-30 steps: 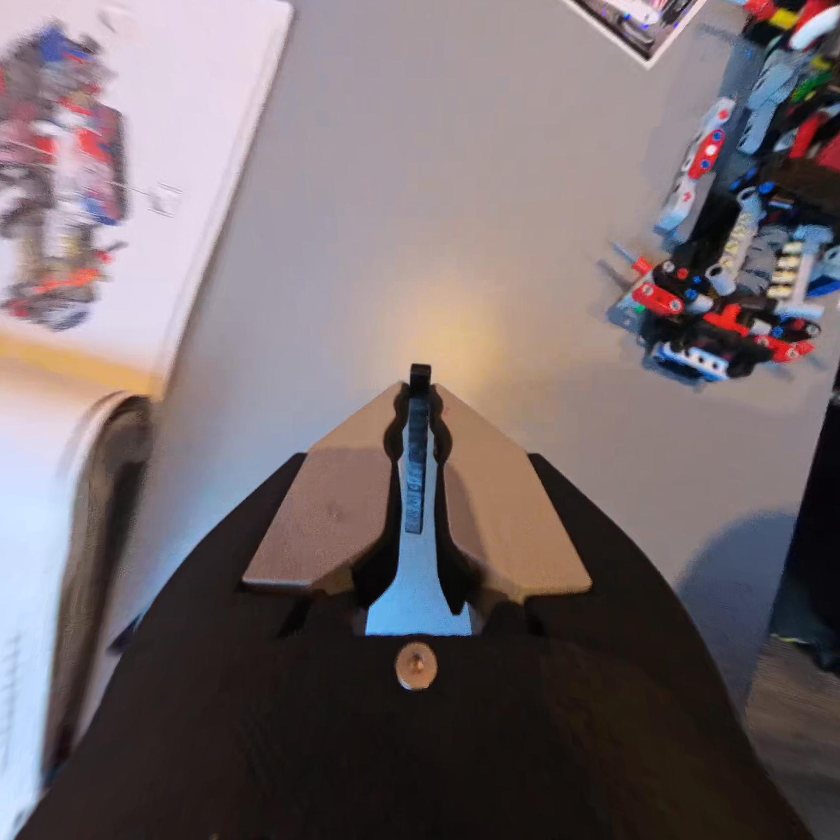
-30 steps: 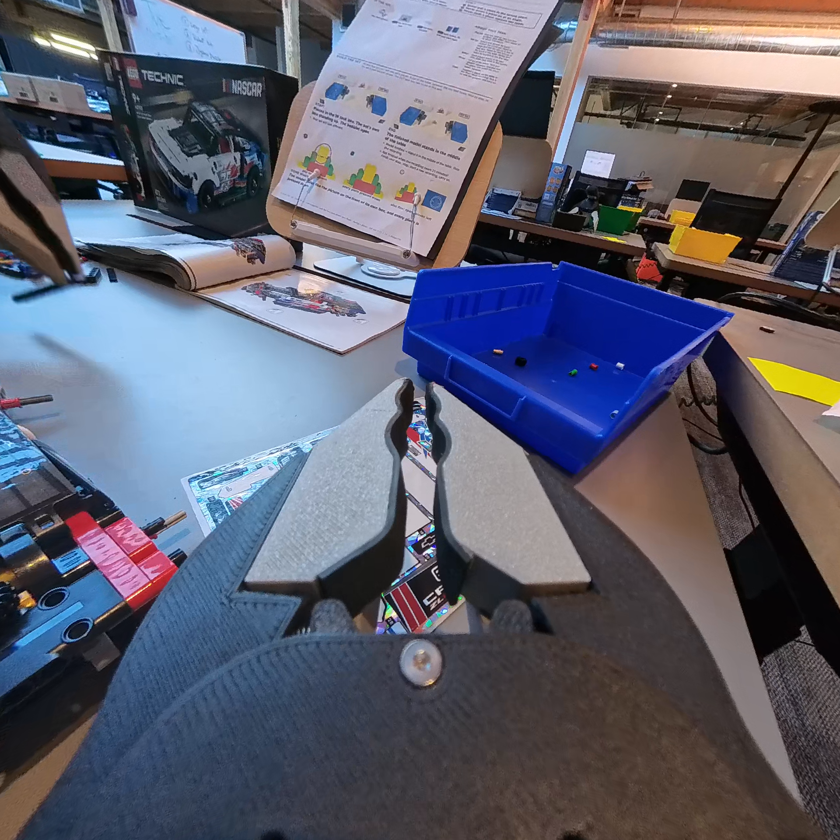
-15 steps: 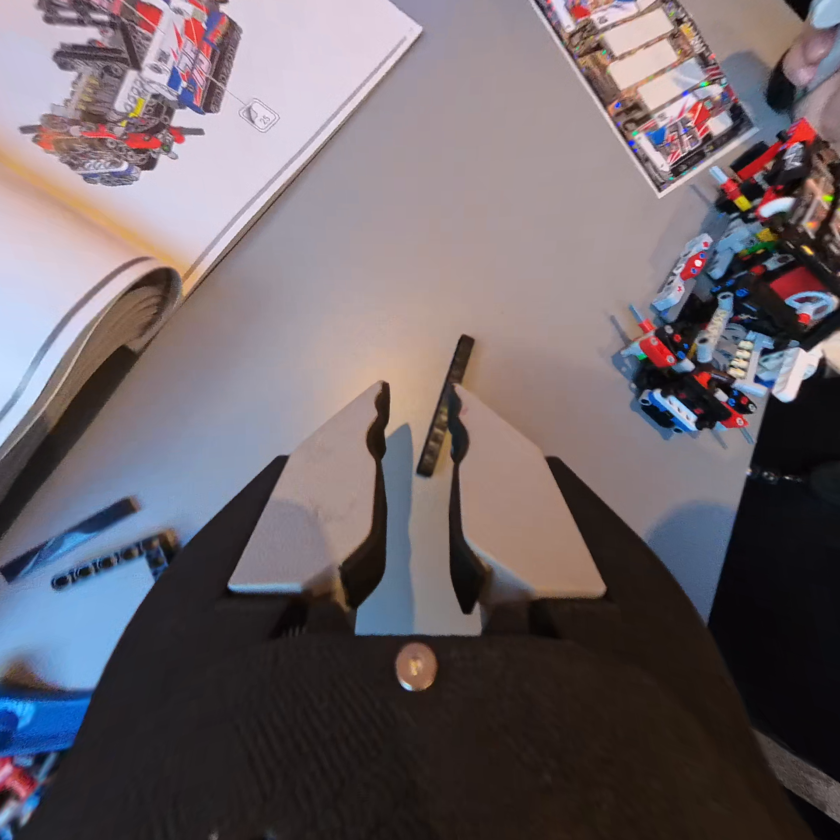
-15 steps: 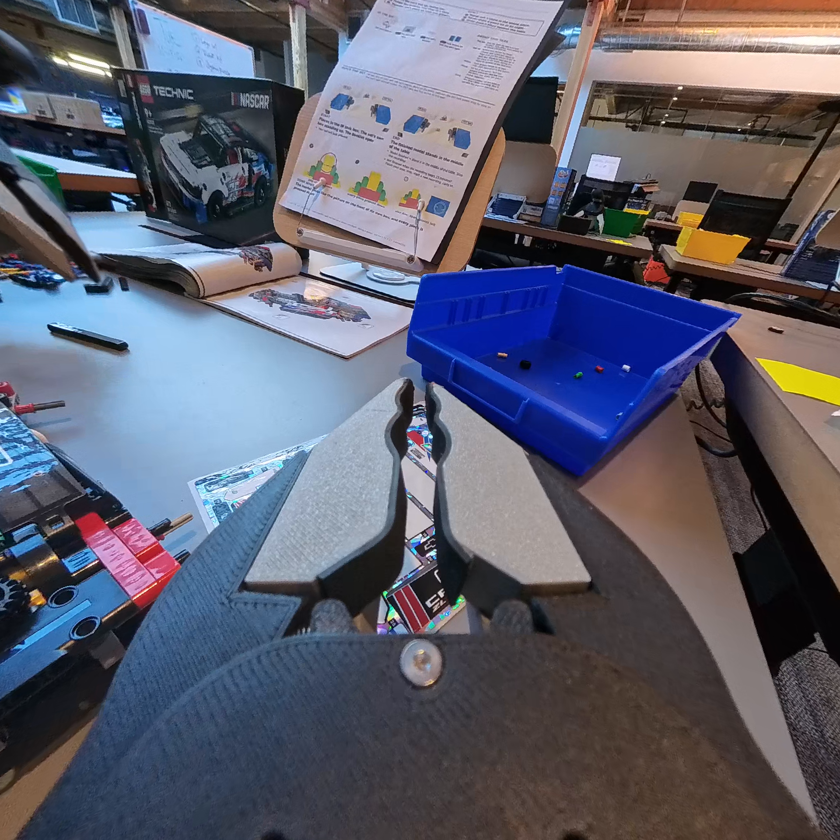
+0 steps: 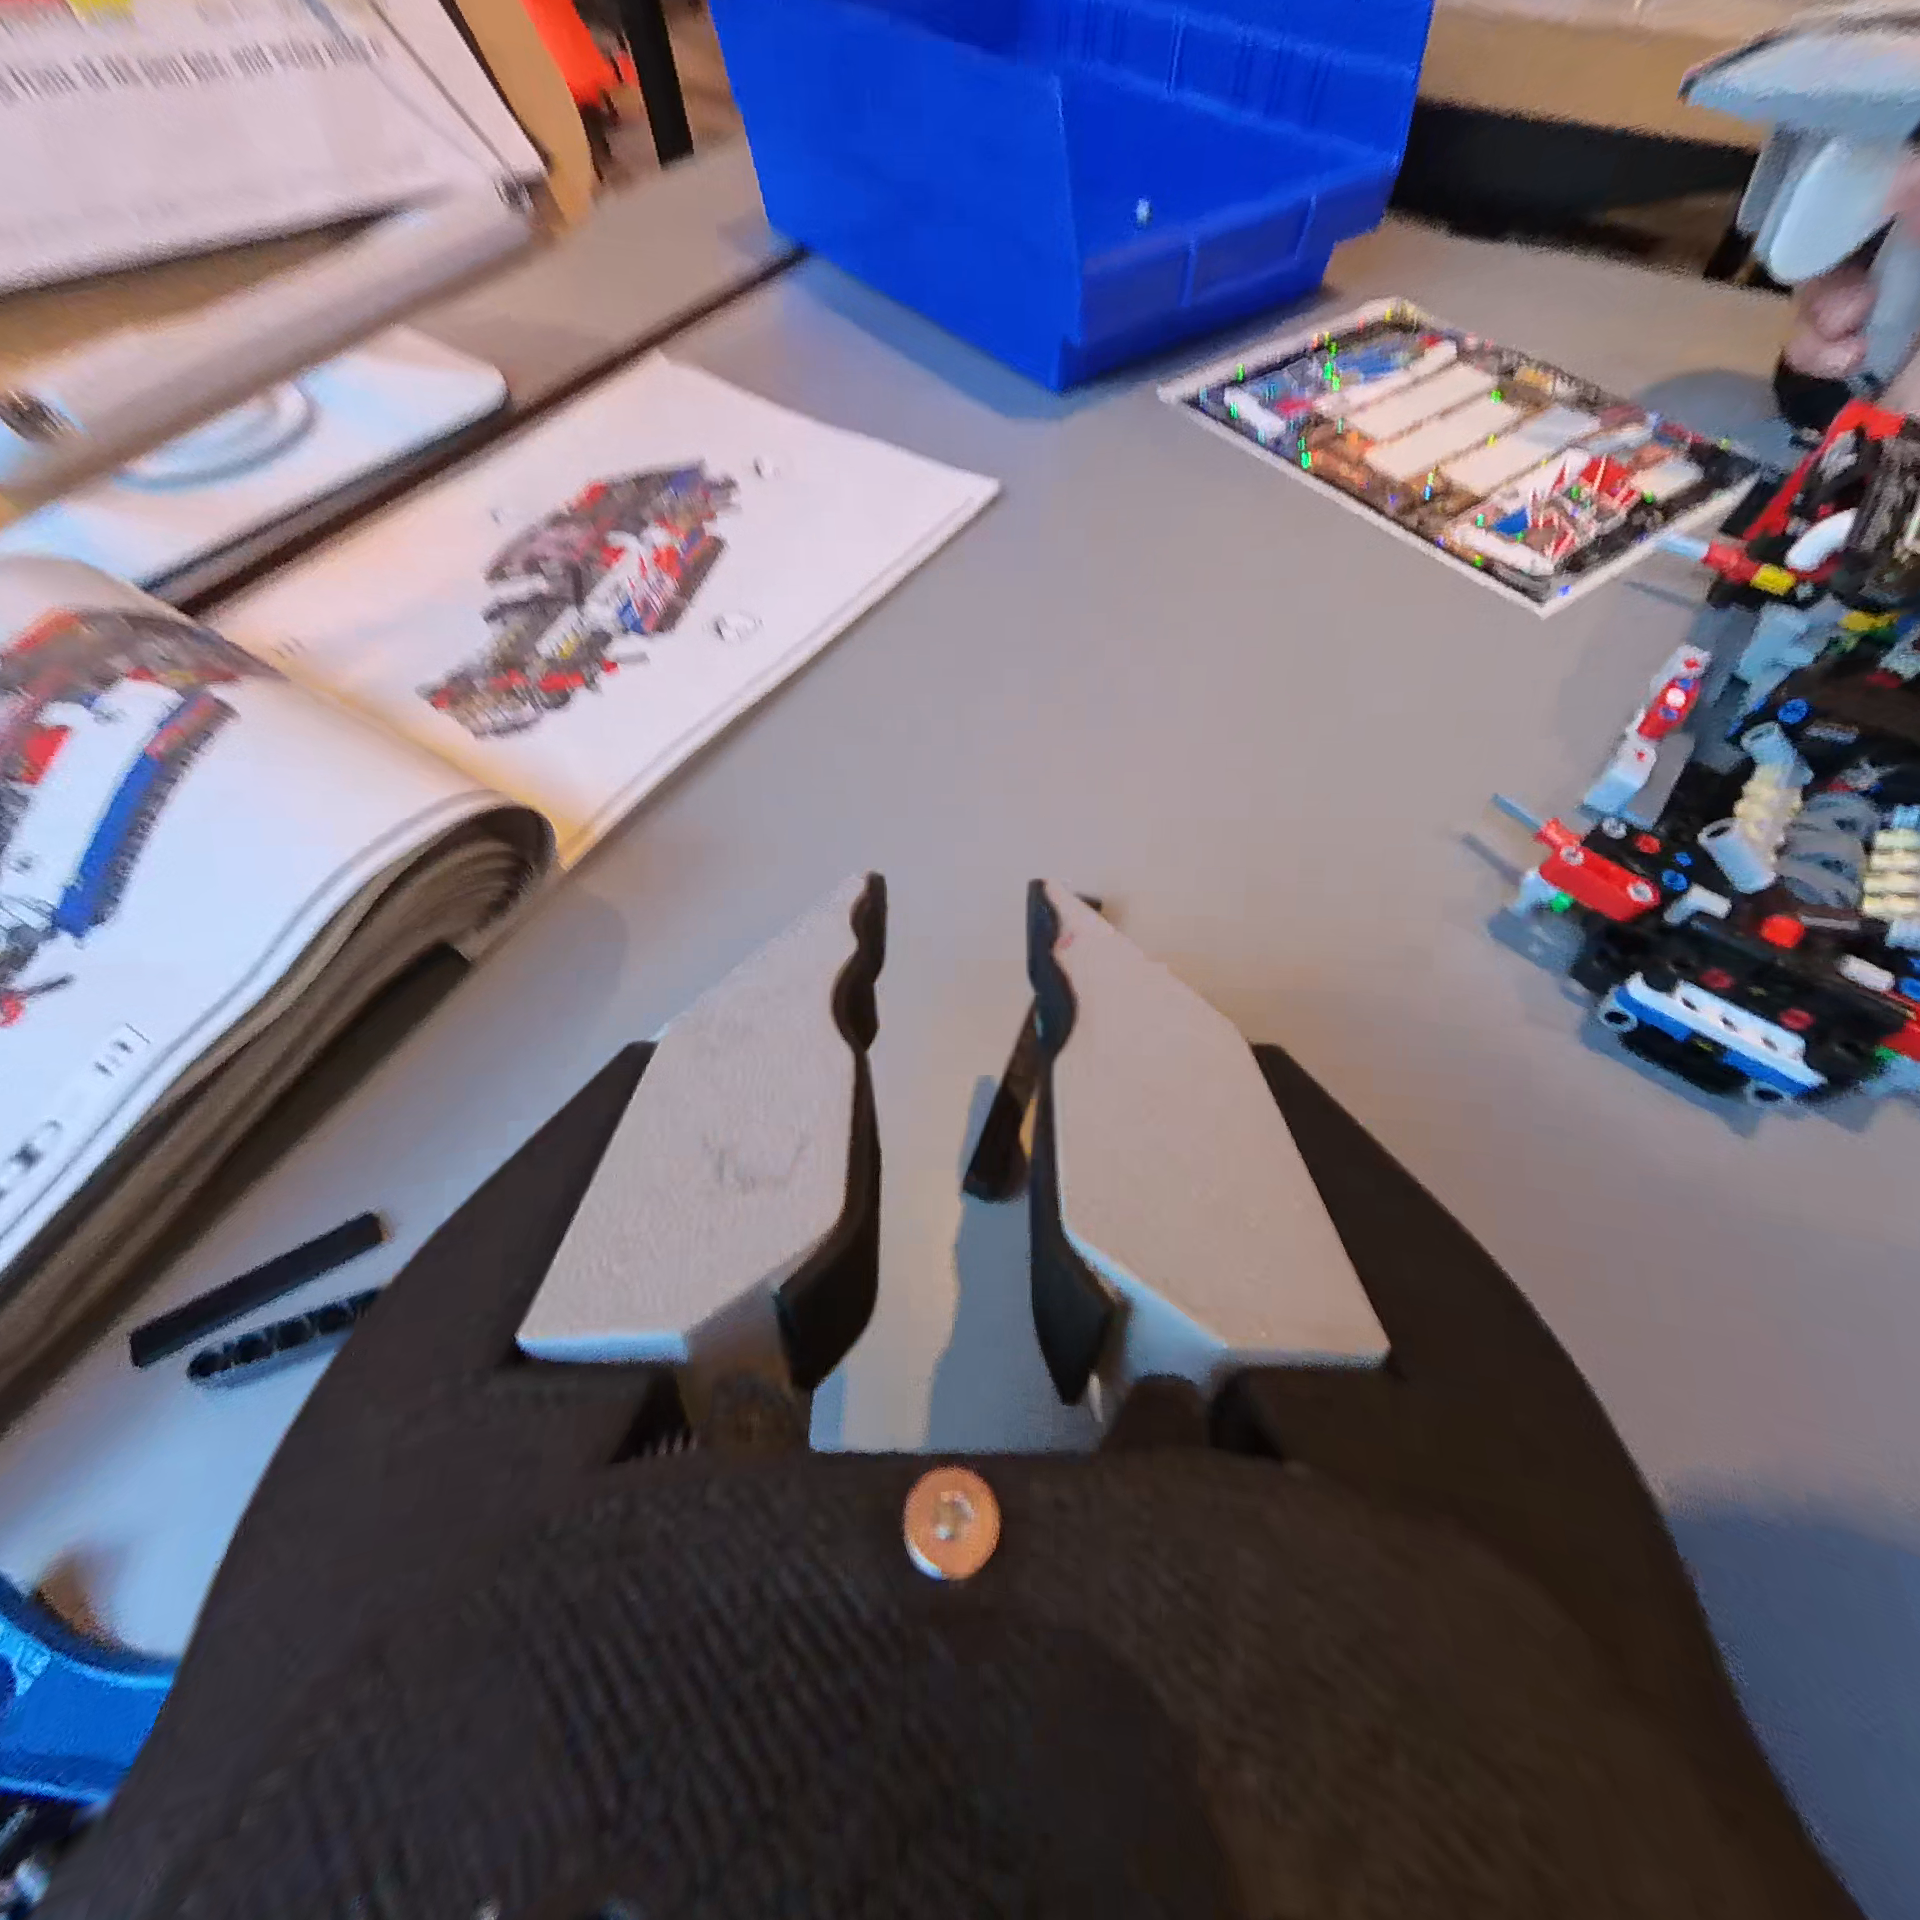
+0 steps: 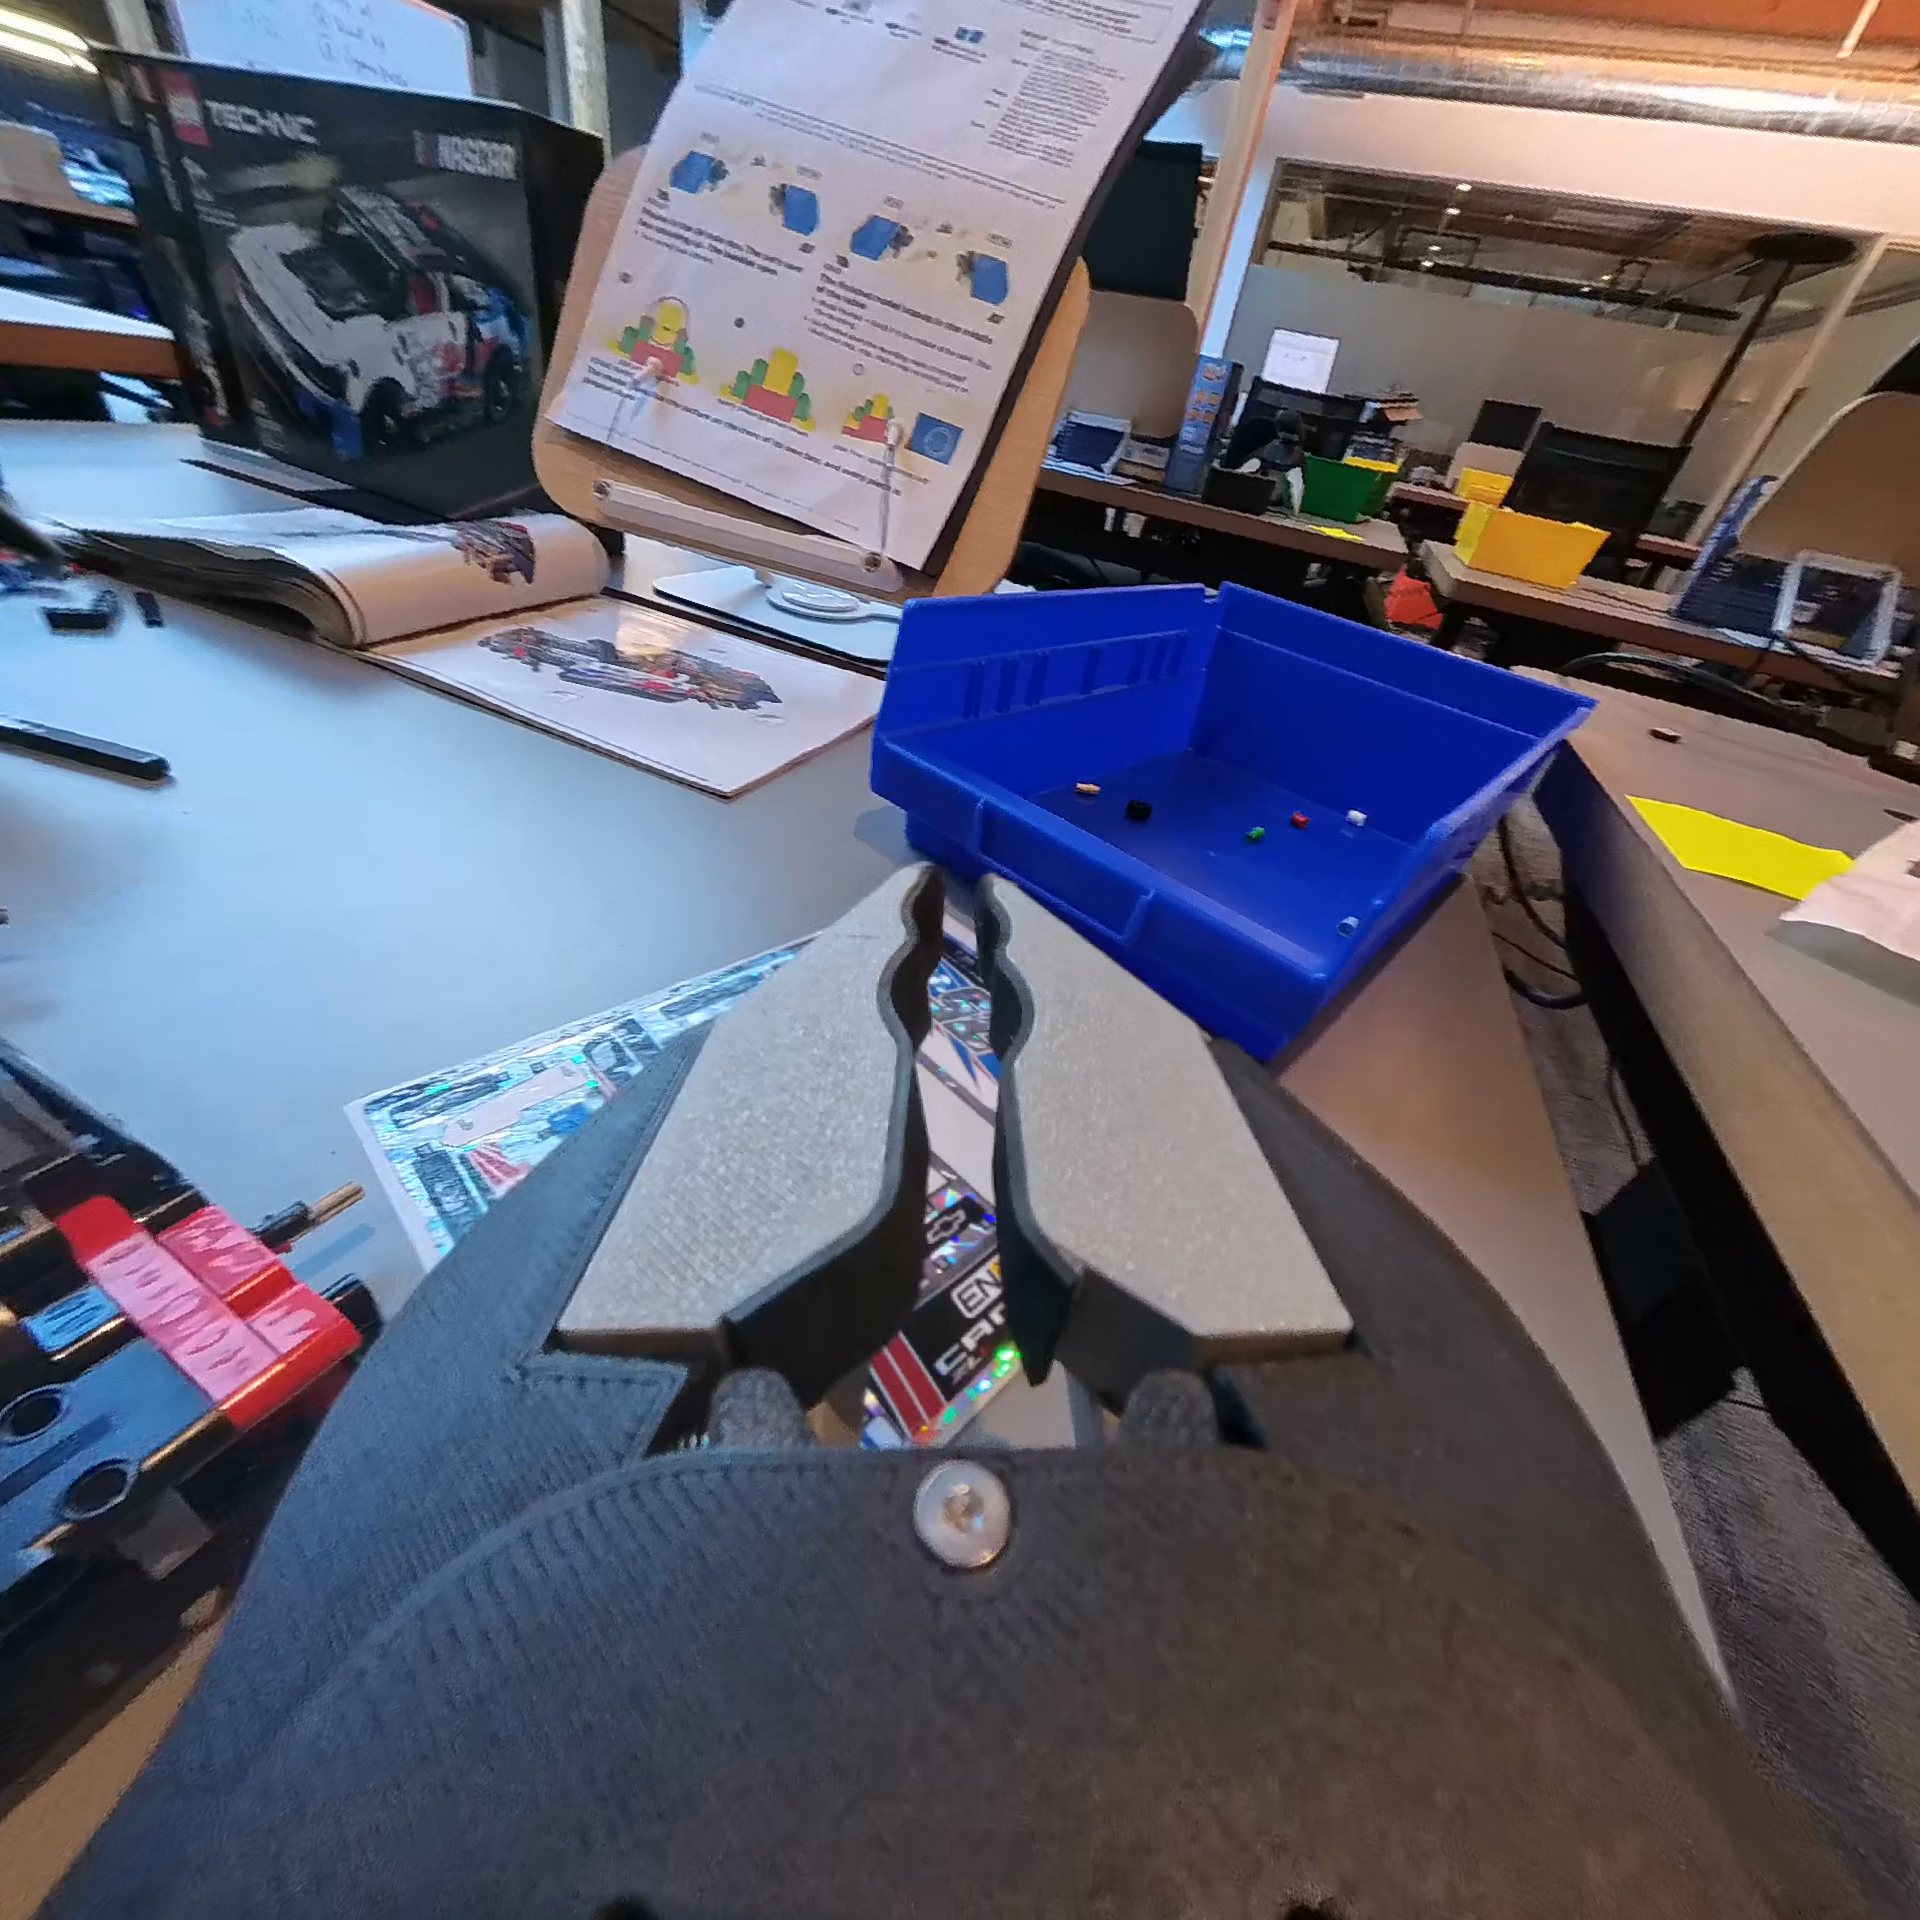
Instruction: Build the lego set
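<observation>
1. Grey worktop [image 5: 1195,790], smooth and matte, carries everything in view.
2. The left hand-held gripper [image 5: 954,914] has wedge-shaped grey fingers with wavy black inner edges; they stand apart with nothing between them.
3. A thin, flat black beam [image 5: 1013,1112] lies on the worktop under the right-hand finger, partly hidden by it.
4. Two more black strips [image 5: 260,1299], one smooth and one with a row of holes, lie beside the thick open instruction book [image 5: 343,790] with glossy pages.
5. The partly built lego model [image 5: 1787,862], a knobbly cluster of black, red, blue and grey parts, sits at the right.
6. A glittery sticker sheet [image 5: 1455,447] lies flat near the blue plastic bin [image 5: 1060,177].
7. The right hand-held gripper [image 6: 958,894], with textured grey pads on ribbed dark housing, has its tips nearly together with a narrow slit, holding nothing, above the sticker sheet [image 6: 520,1132].
8. The bin [image 6: 1226,904], rigid and ribbed, holds a few tiny coloured pieces [image 6: 1138,808].
9. A printed sheet [image 6: 873,239] leans on a wooden stand beside a dark cardboard box [image 6: 343,301].
</observation>
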`<state>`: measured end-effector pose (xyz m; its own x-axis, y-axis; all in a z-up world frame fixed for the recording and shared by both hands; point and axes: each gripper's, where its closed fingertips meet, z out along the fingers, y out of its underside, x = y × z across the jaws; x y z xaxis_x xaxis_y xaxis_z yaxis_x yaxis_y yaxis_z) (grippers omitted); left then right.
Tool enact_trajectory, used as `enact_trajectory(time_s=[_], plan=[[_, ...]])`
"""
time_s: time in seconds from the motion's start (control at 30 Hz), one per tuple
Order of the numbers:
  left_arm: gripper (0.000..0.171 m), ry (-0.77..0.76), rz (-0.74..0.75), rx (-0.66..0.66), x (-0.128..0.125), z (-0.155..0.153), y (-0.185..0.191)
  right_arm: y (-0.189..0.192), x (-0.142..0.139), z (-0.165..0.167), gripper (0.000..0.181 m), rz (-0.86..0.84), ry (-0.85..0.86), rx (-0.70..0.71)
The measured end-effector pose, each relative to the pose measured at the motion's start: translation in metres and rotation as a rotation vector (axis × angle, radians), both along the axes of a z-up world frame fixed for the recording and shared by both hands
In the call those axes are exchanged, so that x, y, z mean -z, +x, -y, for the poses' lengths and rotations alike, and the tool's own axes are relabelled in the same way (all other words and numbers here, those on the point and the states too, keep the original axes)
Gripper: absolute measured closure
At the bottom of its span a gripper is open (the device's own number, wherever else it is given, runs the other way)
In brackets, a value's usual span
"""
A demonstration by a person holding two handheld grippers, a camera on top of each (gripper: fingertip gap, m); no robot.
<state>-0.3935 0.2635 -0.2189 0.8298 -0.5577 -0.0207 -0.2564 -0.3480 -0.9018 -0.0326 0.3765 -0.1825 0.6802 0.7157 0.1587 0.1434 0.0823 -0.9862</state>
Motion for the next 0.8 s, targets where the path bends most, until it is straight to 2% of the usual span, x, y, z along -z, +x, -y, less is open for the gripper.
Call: enact_trajectory(time_s=[0.13,0.23,0.33,0.5,0.8], plan=[[0.153,0.102,0.092,-0.029,-0.016,-0.002,-0.001,0.009,0.001,-0.009,0.177,0.028,0.02,0.089],[0.154,0.102,0.09,-0.047,-0.016,0.001,-0.006,0.018,-0.002,-0.014,0.177,-0.035,-0.006,0.114],[0.154,0.07,0.014,-0.087,-0.005,0.0,-0.019,0.028,-0.004,-0.022,0.176,-0.098,-0.044,0.151],[0.153,0.024,0.043,-0.069,-0.004,0.004,-0.016,0.029,-0.001,-0.027,0.175,-0.085,-0.065,0.179],[0.147,-0.183,-0.073,0.044,0.037,0.019,-0.004,0.03,-0.003,-0.028,0.176,-0.103,-0.051,0.179]])
